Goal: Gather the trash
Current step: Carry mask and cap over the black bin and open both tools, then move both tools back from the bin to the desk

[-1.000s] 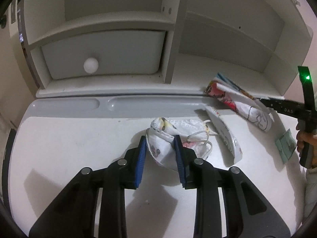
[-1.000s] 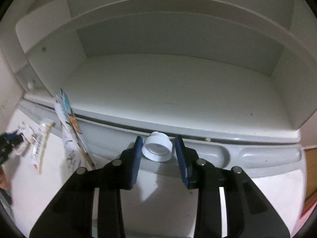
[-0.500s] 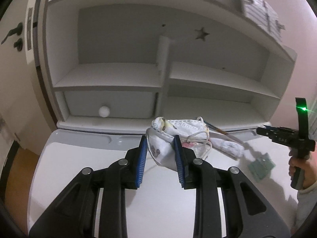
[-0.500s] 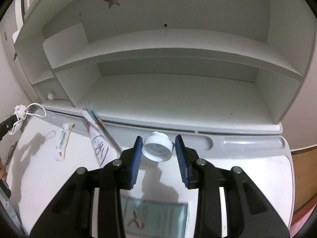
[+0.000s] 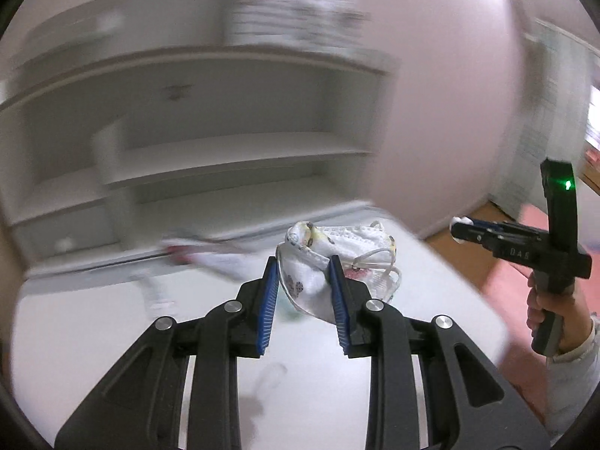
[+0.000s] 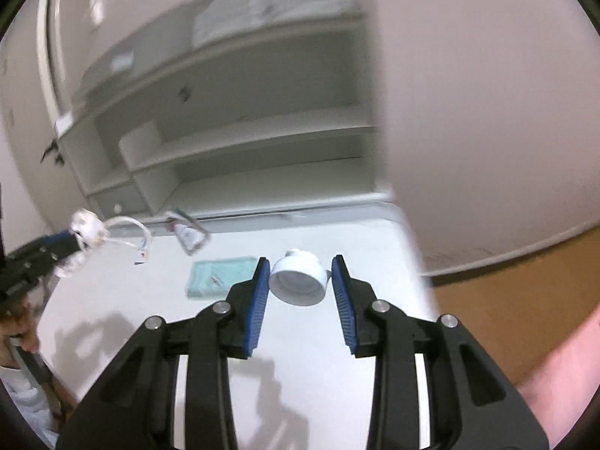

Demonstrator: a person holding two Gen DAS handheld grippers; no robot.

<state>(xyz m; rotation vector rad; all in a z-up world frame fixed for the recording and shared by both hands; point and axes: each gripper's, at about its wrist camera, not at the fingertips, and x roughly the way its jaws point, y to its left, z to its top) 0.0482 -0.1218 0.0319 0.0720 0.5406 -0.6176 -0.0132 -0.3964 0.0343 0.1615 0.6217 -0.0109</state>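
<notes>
My left gripper (image 5: 304,273) is shut on a crumpled white face mask (image 5: 326,247) with elastic loops, held well above the white desk (image 5: 112,330). My right gripper (image 6: 300,273) is shut on a white plastic bottle cap (image 6: 298,281), open side toward the camera, held above the desk (image 6: 150,318). The right gripper also shows in the left wrist view (image 5: 463,230) at the right, over the floor. The left gripper with the mask shows at the left of the right wrist view (image 6: 84,230).
A green packet (image 6: 221,275), a wrapper (image 6: 189,236) and a blurred wrapper (image 5: 210,251) lie on the desk. A white shelf unit (image 5: 225,142) stands behind it. The desk's right edge meets pink wall and wooden floor (image 6: 525,273).
Both grippers have lifted and swung to the right with their loads. The views now look past the desk's right edge to wall and floor, with motion blur.
</notes>
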